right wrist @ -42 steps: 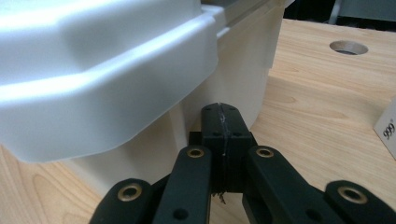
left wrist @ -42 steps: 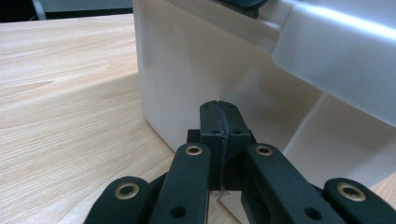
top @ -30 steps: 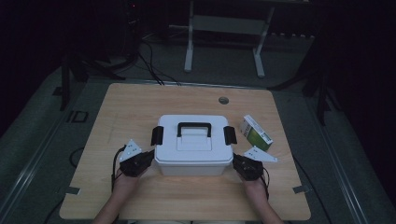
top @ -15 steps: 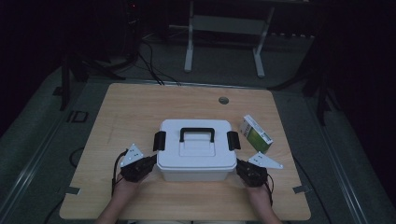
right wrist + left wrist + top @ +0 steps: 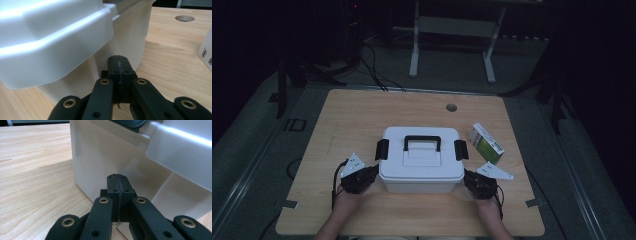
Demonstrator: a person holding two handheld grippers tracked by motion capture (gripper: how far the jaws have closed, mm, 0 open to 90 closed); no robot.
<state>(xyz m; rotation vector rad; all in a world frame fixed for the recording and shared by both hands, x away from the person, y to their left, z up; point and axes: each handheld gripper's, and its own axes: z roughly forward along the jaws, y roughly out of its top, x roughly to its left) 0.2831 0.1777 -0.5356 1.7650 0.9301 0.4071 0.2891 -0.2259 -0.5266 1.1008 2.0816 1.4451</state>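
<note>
I am bracing a white lidded storage box (image 5: pixel 421 160) between my two grippers, and it is sitting on the table (image 5: pixel 362 115), a little toward my side of the middle. My left gripper (image 5: pixel 371 172) is pressing its clenched fingers (image 5: pixel 116 185) against the box's near left corner, under the overhang of the lid; nothing is caught between them. My right gripper (image 5: pixel 468 178) is doing the same at the near right corner, its fingers (image 5: pixel 118 66) also clamped together on nothing, tips at the wall just below the lid's rim. I judge this to be a squeeze-and-slide job and not a lift, since the box is resting flat on the wood. The lid is on, both black side latches (image 5: pixel 382 149) are down, and the black carry handle (image 5: pixel 422 141) is lying untouched. A small green-and-white carton (image 5: pixel 486 143) is standing just beside the box's right side, apart from it. So the contact is made; what is left, as I judge it, is the rest of the shifting and then anything involving the latches or the carton.
</note>
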